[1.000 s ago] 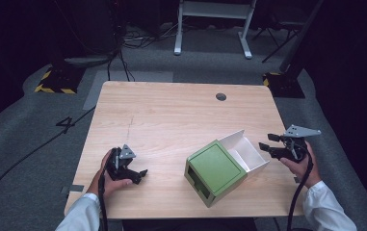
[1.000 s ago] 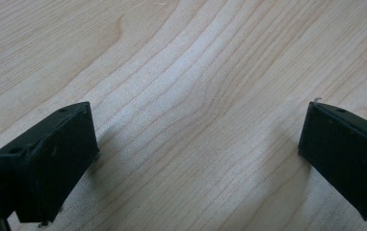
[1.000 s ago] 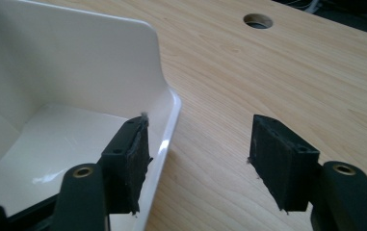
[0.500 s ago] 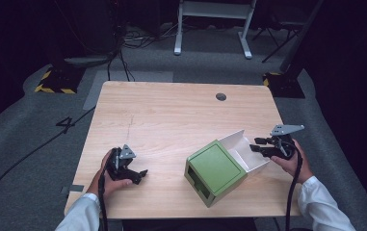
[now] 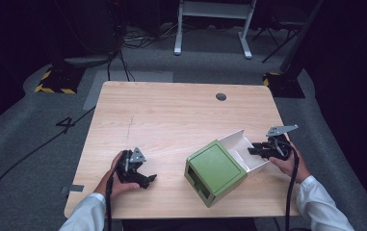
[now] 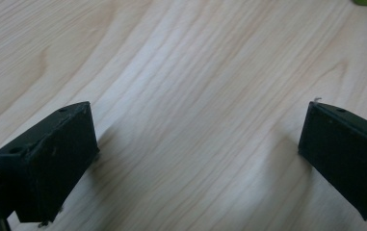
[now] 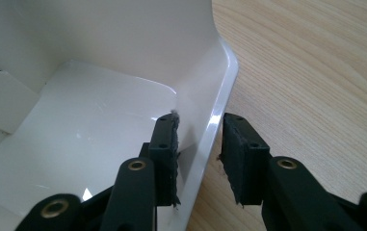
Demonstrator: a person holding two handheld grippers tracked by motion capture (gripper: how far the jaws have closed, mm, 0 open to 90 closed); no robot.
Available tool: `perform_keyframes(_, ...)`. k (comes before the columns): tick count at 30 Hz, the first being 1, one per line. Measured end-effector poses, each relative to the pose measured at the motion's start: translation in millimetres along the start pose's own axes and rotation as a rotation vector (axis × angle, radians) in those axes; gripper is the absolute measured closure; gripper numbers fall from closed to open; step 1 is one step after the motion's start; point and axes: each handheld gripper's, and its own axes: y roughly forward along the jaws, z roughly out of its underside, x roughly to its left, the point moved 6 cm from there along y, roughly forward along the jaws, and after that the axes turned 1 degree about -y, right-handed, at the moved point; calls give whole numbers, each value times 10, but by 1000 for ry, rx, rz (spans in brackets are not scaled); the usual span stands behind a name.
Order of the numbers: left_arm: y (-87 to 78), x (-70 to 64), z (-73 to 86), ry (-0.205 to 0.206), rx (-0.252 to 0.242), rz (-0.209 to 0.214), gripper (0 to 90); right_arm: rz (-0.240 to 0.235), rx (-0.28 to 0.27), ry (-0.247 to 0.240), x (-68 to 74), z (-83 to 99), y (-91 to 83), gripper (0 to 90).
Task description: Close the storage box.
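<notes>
Green box (image 5: 216,171) with a white inner tray (image 5: 242,150) slid out sits lower right of the high view, on the desk (image 5: 171,115). Right hand-held gripper (image 5: 254,150) is at the tray's far end: jaws straddle the tray's side wall (image 7: 210,139), one inside, one outside, narrow gap, not clamped. Left hand-held gripper (image 5: 147,180) rests lower left on bare desk, jaws wide apart, holding nothing, well apart from the box.

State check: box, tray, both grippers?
Green box: on its side on the table, open.
White inner tray: partly slid out.
Right gripper: jaws either side of the tray's wall, gap visible, not clamped.
Left gripper: jaws wide open, nothing between, over bare table.
</notes>
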Motion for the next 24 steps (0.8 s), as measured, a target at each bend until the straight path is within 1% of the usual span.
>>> perform_keyframes(2,39,-54,-43,8,-1,4,2,-5,-3,2,-2,-2,5,675)
perform_keyframes(3,75,-105,-82,14,1,10,2,-6,-3,4,-3,-6,6,678)
perform_keyframes(4,75,-105,-82,14,1,10,2,-6,-3,4,-3,-6,6,678)
perform_keyframes(8,178,-240,-196,28,2,21,2,-8,-4,5,18,-24,15,685)
perform_keyframes(10,234,-316,-256,38,2,35,2,-6,-2,-1,40,-41,19,689)
perform_keyframes(12,297,-392,-326,48,2,38,3,-9,0,-8,56,-55,26,693)
perform_keyframes(18,455,-560,-501,53,2,44,5,-20,6,-26,127,-104,66,695)
perform_keyframes(21,488,-583,-537,59,3,49,5,-23,-3,-38,167,-127,55,728)
perform_keyframes(24,492,-582,-541,61,0,50,5,-18,-8,-48,193,-148,43,735)
